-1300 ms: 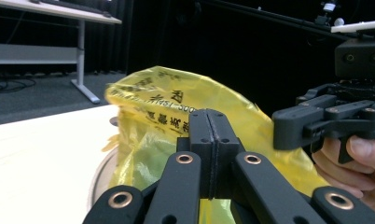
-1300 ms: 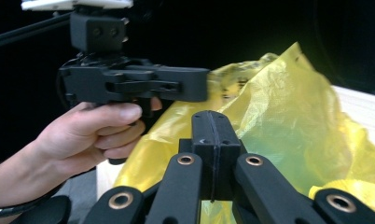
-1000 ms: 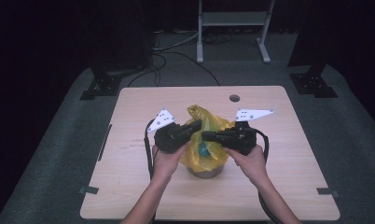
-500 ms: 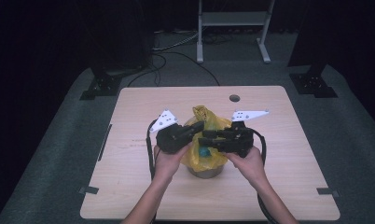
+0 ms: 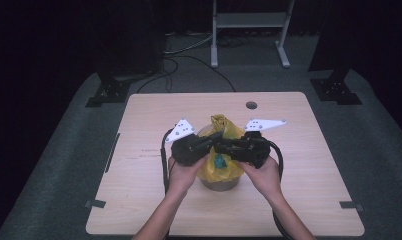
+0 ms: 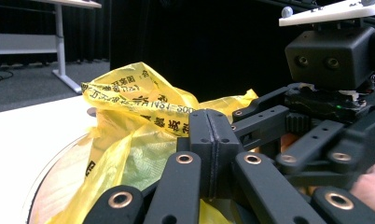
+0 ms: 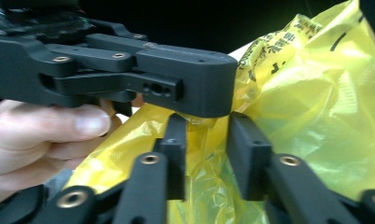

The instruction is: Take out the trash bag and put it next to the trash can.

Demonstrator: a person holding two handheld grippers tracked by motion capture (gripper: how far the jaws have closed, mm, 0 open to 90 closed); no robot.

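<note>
Table [image 5: 309, 200] margins free | left gripper [image 5: 209, 143] pressed together | right gripper [image 5: 220, 146] closing around yellow bag [image 5: 224, 127]

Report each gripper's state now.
Left gripper: shut, jaws pressed together at the yellow bag.
Right gripper: jaws apart and just closing, bag plastic between them, not pinched.

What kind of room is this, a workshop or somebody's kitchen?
Probably a recording studio or lab: one bare wooden table on grey carpet, black curtains around, camera-stand feet and cables on the floor.
</note>
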